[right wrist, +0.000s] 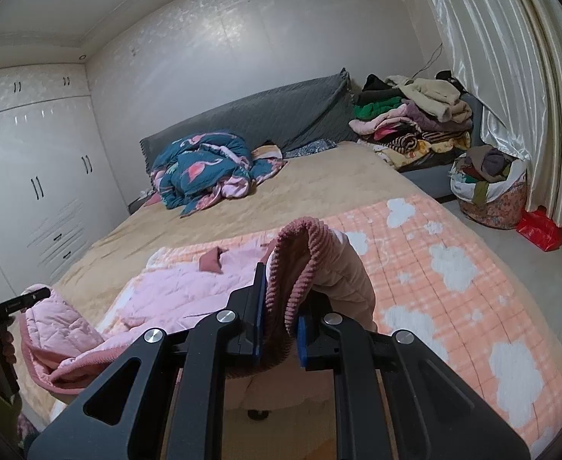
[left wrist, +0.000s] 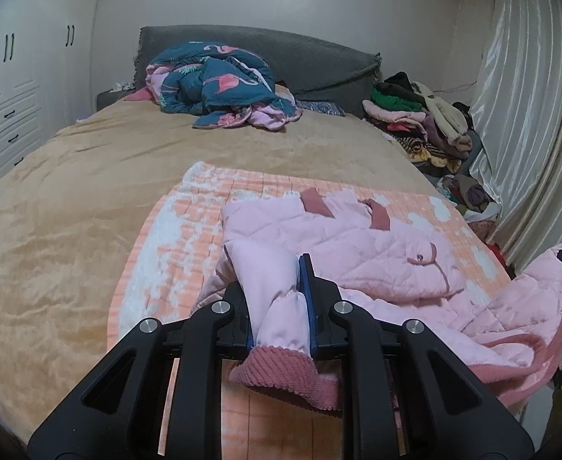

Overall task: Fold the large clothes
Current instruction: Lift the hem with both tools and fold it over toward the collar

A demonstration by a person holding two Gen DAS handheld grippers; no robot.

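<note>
- Pink quilted jacket [left wrist: 376, 253] spread over the orange checked blanket [left wrist: 189, 222] near the foot edge of the bed [left wrist: 70, 199], body flat, hem lifted off the blanket at both near corners.
- Left tongs [left wrist: 277, 306] clamped almost fully together on a bunched pale-pink fold just above the ribbed rose band; blue pads pressed against the cloth on both sides.
- Right tongs [right wrist: 279, 329] likewise nearly closed, pinching the ribbed rose band, which loops up and over the tips.
- Between the two grips, cloth sagging in a slack curve rather than drawn taut.
- Judged soft, padded and light: no stiffness to hold a crease, likely to slump and spring back once let go.
- Smooth lining probably slippery; ribbed band grippier, so the better place to pinch.
- Best hold judged at the hem corners on the ribbing, both layers caught together, not on the puffy quilting alone.
- Risk: one layer sliding out of the pinch while carried toward the collar end.
- Elsewhere: crumpled blue flamingo quilt [left wrist: 219, 84] at the head edge against the grey headboard [left wrist: 311, 61], heap of clothes [left wrist: 418, 119] past the right edge beside the curtain [left wrist: 530, 115].
</note>
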